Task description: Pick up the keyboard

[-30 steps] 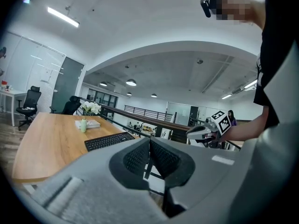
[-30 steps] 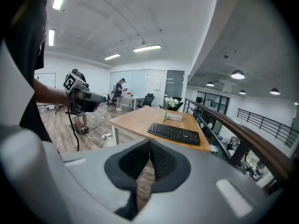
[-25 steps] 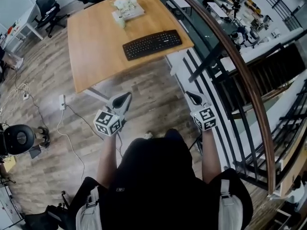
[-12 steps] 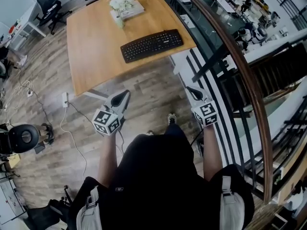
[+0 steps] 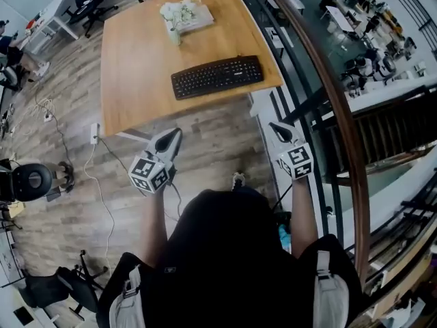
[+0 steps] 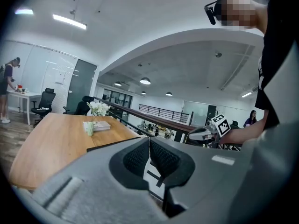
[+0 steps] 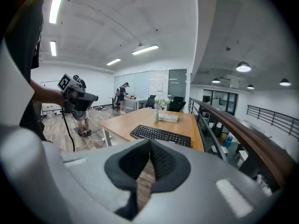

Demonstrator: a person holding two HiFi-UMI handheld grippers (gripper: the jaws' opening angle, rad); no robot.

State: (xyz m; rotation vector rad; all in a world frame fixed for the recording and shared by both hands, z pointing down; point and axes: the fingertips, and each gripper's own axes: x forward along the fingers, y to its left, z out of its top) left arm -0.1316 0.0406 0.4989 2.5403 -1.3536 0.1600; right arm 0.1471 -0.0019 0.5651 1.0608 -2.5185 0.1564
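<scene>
Wooden surface (image 5: 136,67) is the biggest thing in the head view and is used as the reference here. A dark railing (image 5: 321,67) runs just beside the surface's right edge. Wood floor (image 5: 205,135) fills the space between the surface and the person.

The black keyboard (image 5: 217,76) lies flat on the surface, close to its near edge and toward the railing-side corner. Its long side runs roughly along that edge. Nothing rests on it and nothing touches it.

The left claw (image 5: 175,134) hangs over the floor just short of the surface's near edge, about level with the middle of that edge. The right claw (image 5: 274,126) is also off the surface, near its railing-side corner and short of the edge. Both point toward the surface. Each claw's own view shows the ribbed pads pressed together with nothing between them, so both are closed and empty. The right claw's view has the keyboard ahead and apart from the tips.

A book (image 5: 193,19) and a small vase of flowers (image 5: 174,16) sit at the far part of the surface, well apart from the keyboard.

Progress, as judged: nothing of the pick-up is done. Approach only. Left to do: reach over the surface edge, open the jaws, grip the keyboard, lift it.
</scene>
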